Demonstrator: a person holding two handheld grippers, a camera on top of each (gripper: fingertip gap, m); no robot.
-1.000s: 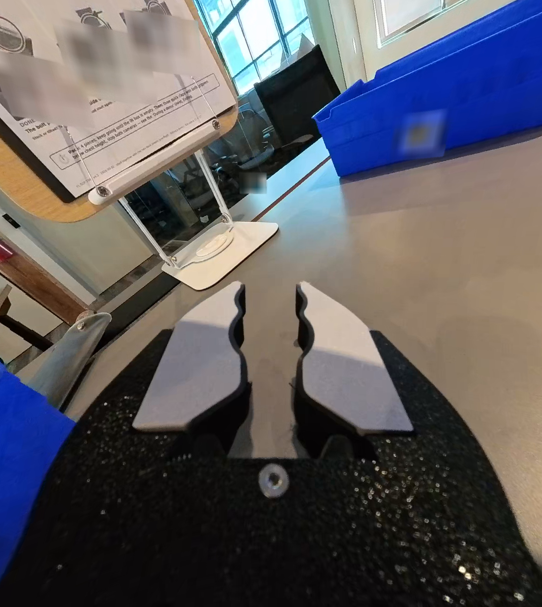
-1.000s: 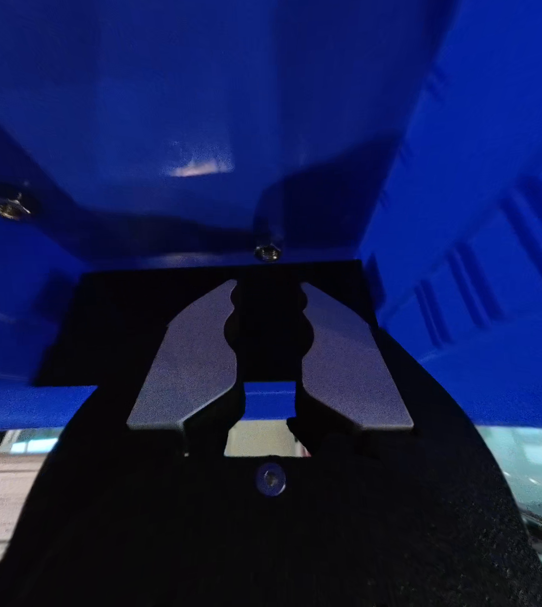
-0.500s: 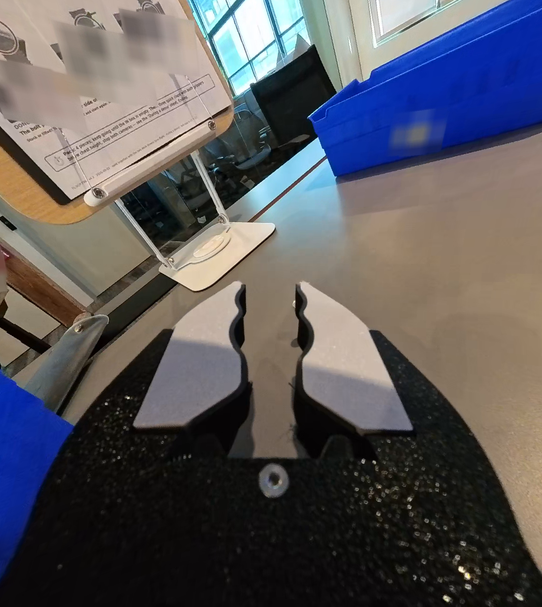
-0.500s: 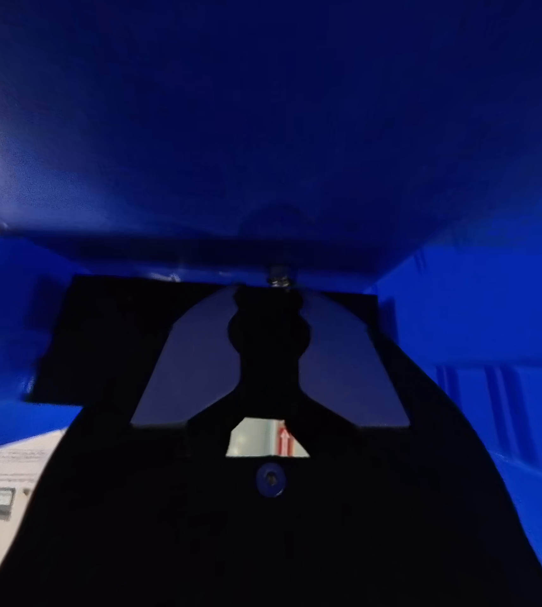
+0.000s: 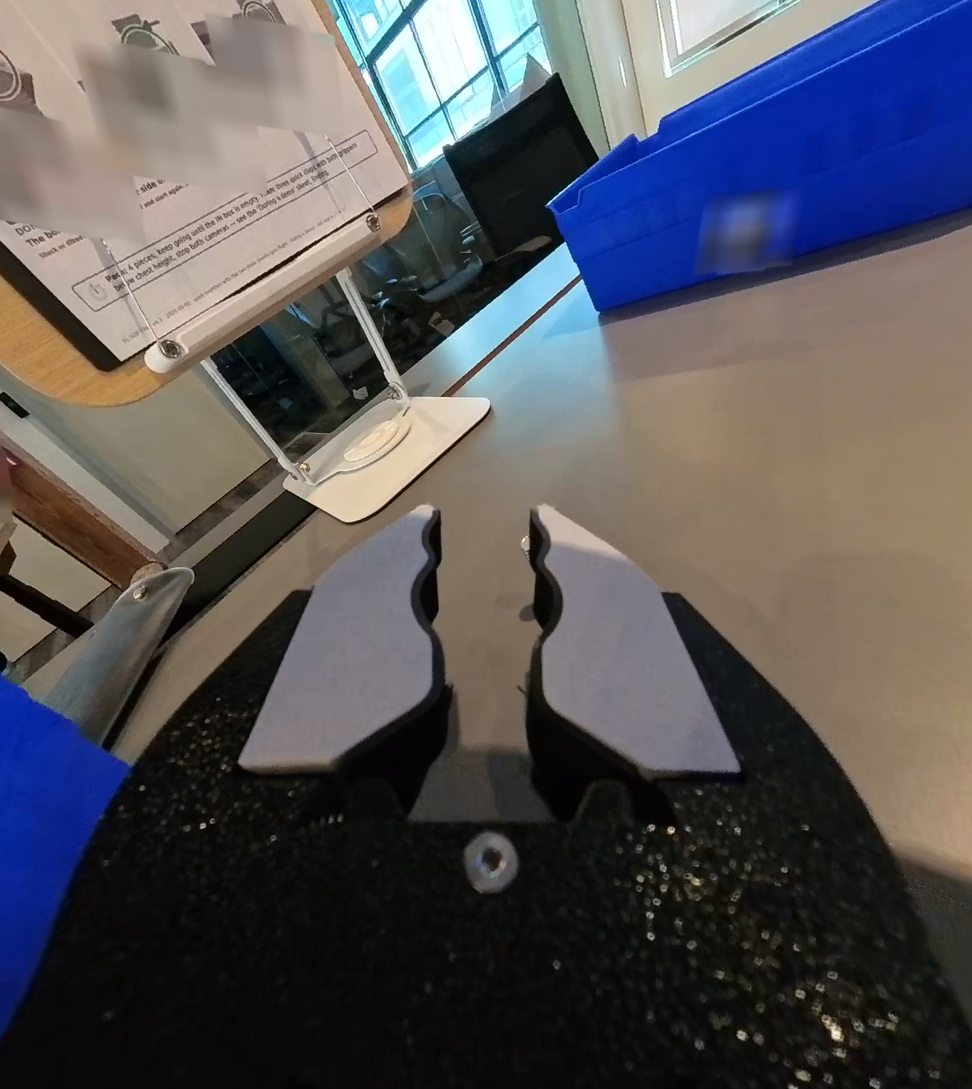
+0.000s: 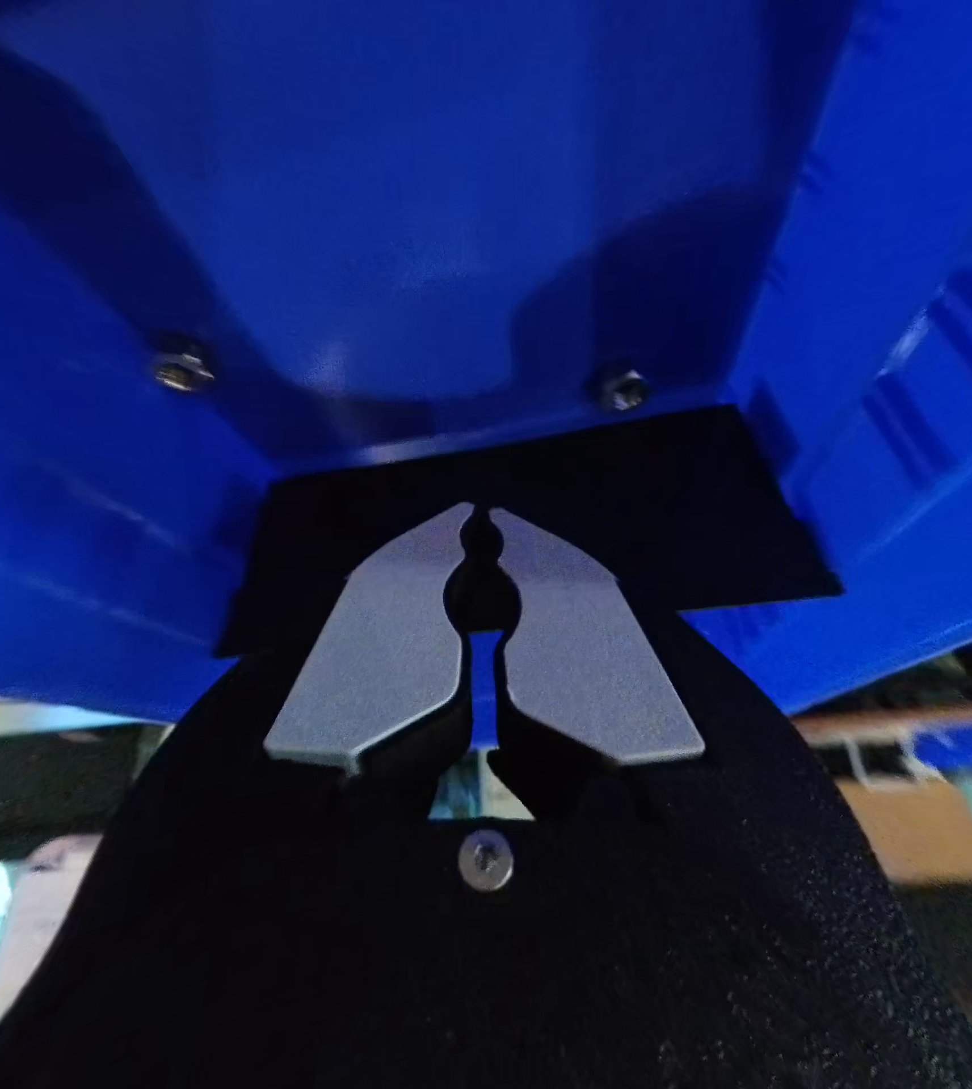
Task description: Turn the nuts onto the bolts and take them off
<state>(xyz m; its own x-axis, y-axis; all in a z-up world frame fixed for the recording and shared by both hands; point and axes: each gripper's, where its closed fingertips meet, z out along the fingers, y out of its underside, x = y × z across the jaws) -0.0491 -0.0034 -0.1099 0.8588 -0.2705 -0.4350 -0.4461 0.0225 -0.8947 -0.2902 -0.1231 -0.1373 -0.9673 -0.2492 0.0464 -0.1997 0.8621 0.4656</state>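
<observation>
In the right wrist view my right gripper (image 6: pixel 481 511) is inside a blue bin (image 6: pixel 471 206). Its fingers are shut, tips almost touching, and I see nothing between them. Two small metal fasteners lie on the bin floor beyond the tips, one to the left (image 6: pixel 181 369) and one to the right (image 6: pixel 620 387). In the left wrist view my left gripper (image 5: pixel 484 518) is open and empty, low over the grey table (image 5: pixel 766 471). A tiny metal piece (image 5: pixel 524 542) shows beside the right fingertip; I cannot tell what it is.
A document stand (image 5: pixel 389 448) holding a printed sheet stands ahead and to the left. A blue bin (image 5: pixel 796 194) sits at the far right and another blue bin (image 5: pixel 6 854) at the near left, with a metal plate (image 5: pixel 124 642) beside it. A black pad (image 6: pixel 619 483) lies in the bin.
My right gripper has closed from open. It has shifted inside the bin, so the fastener that was ahead of its tips now lies to the right. The left gripper has hardly moved.
</observation>
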